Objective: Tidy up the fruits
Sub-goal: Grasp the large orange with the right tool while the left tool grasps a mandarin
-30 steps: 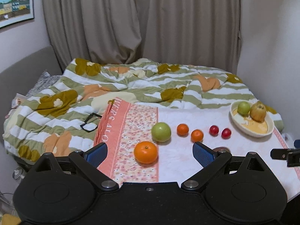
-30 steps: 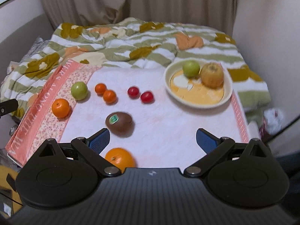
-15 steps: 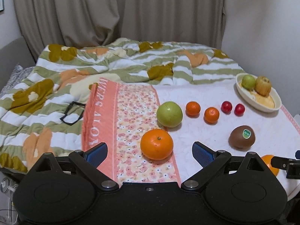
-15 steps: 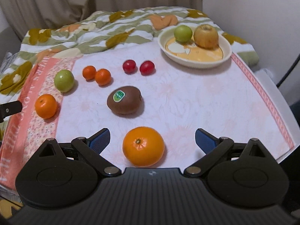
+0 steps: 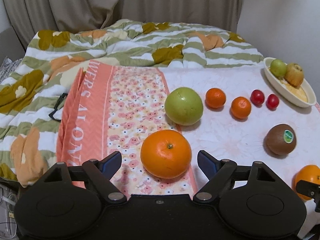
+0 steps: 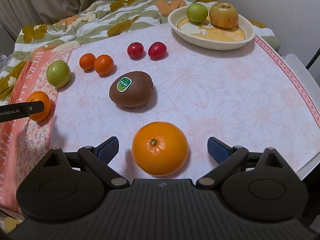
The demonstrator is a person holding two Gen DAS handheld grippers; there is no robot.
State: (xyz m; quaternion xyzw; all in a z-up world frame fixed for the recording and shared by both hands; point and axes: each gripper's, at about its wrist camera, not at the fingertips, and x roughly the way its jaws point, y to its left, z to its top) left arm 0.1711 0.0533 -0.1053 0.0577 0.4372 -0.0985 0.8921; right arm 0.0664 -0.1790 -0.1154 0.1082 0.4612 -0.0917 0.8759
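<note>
Fruit lies on a cloth-covered surface. My left gripper (image 5: 159, 161) is open, its fingers either side of a large orange (image 5: 166, 153) on the floral cloth. My right gripper (image 6: 162, 149) is open around a second large orange (image 6: 160, 148). Beyond lie a kiwi (image 6: 131, 92) with a green sticker, a green apple (image 5: 183, 106), two small tangerines (image 5: 215, 97) (image 5: 240, 105) and two red plums (image 6: 135, 50) (image 6: 157, 50). A cream plate (image 6: 212, 40) at the far right holds a small green apple (image 6: 197, 12) and a yellow-brown fruit (image 6: 223, 15).
A striped flowered quilt (image 5: 120, 44) covers the bed behind and to the left. Black glasses (image 5: 57, 108) lie on it beside the pink floral cloth (image 5: 124, 104). Curtains and a white wall stand at the back. The surface's right edge (image 6: 306, 92) drops off.
Both grippers have moved forward and down towards the fruit. Each large orange now sits between its gripper's open fingers, much closer than before.
</note>
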